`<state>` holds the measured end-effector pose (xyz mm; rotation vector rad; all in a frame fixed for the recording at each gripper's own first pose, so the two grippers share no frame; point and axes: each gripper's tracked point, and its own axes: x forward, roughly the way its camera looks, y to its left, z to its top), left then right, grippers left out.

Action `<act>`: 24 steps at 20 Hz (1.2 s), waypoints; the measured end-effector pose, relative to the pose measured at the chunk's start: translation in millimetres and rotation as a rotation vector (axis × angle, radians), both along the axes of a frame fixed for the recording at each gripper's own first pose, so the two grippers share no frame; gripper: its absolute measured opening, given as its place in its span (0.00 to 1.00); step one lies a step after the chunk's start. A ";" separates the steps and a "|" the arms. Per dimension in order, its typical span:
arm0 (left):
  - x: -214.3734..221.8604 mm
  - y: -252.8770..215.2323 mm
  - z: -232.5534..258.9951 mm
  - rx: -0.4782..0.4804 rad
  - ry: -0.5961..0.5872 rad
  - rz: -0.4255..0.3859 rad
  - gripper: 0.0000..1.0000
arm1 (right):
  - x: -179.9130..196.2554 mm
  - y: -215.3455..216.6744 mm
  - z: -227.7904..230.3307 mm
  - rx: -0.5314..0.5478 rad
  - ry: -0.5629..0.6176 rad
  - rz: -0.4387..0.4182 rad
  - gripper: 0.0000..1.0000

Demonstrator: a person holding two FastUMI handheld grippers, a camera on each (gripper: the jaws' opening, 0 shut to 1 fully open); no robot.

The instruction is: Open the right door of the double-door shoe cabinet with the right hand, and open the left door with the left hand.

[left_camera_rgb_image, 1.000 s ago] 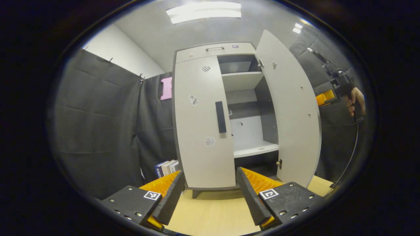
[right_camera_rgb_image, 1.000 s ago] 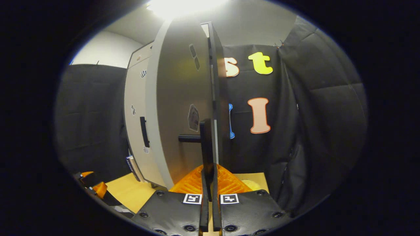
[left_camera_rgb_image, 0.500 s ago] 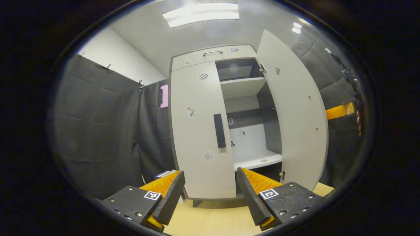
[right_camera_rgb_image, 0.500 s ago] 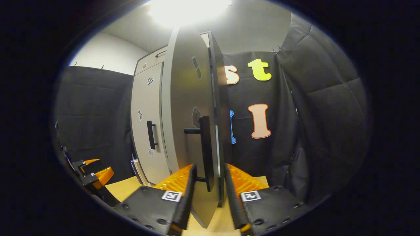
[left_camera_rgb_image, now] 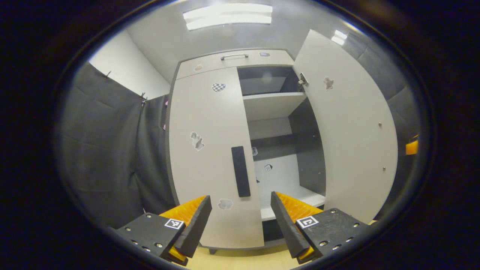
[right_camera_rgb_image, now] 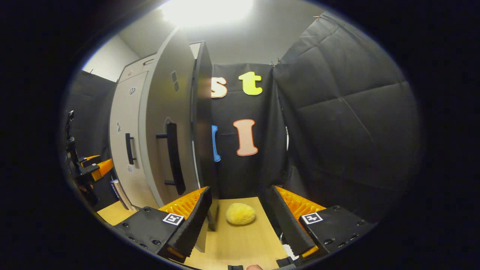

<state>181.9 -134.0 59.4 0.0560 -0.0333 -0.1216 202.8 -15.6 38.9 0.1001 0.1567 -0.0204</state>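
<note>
The grey shoe cabinet stands close ahead in the left gripper view. Its left door [left_camera_rgb_image: 204,157] is closed, and the black handle [left_camera_rgb_image: 240,171] sits just above and between the fingers of my open left gripper [left_camera_rgb_image: 240,200], apart from them. The right door [left_camera_rgb_image: 352,127] stands swung open, showing bare shelves [left_camera_rgb_image: 273,105]. In the right gripper view the right door [right_camera_rgb_image: 161,131] appears nearly edge-on, with its black handle [right_camera_rgb_image: 173,157] left of my open right gripper [right_camera_rgb_image: 240,189], which holds nothing. The left gripper [right_camera_rgb_image: 95,167] is visible far left, in front of the left door [right_camera_rgb_image: 122,131].
A yellow fluffy ball [right_camera_rgb_image: 240,213] lies on the wooden surface [right_camera_rgb_image: 240,243] between the right gripper's fingers. Some books [right_camera_rgb_image: 120,193] lean by the cabinet's foot. Black cloth walls close in on the left [left_camera_rgb_image: 112,157] and right [right_camera_rgb_image: 345,131].
My right gripper has opened, let go of the right door's handle and drawn away to the right. The left gripper has moved closer to the left door's handle.
</note>
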 end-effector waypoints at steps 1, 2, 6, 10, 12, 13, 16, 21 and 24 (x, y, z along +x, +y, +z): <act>13.7 0.6 1.5 -0.001 -0.003 -0.005 0.94 | -3.6 -4.3 -2.4 0.004 0.009 -0.033 0.98; 26.1 0.2 3.7 -0.006 -0.007 -0.011 0.94 | -7.0 -9.1 -4.6 0.008 0.018 -0.062 0.93; 74.0 -5.2 2.5 -0.046 0.009 -0.049 0.93 | -20.2 -26.5 -15.6 0.008 0.063 -0.165 0.98; 108.7 -9.3 0.2 -0.070 0.023 -0.074 0.93 | -30.5 -31.2 -23.8 0.011 0.097 -0.217 0.98; 121.2 -11.6 -3.6 -0.090 0.041 -0.086 0.93 | -35.9 -35.8 -26.8 -0.003 0.110 -0.234 0.98; 129.4 -12.0 -4.9 -0.107 0.051 -0.094 0.93 | -37.3 -37.1 -28.1 -0.007 0.115 -0.239 0.98; 147.6 -7.3 -8.3 -0.148 0.076 -0.090 0.93 | -40.0 -37.6 -29.3 -0.001 0.114 -0.244 0.98; 157.7 -0.5 -10.4 -0.121 0.095 -0.065 0.74 | -44.1 -42.6 -35.9 -0.002 0.127 -0.248 0.93; 154.8 -17.2 -6.8 -0.095 0.100 -0.121 0.59 | -43.0 -41.8 -36.7 0.001 0.129 -0.234 0.98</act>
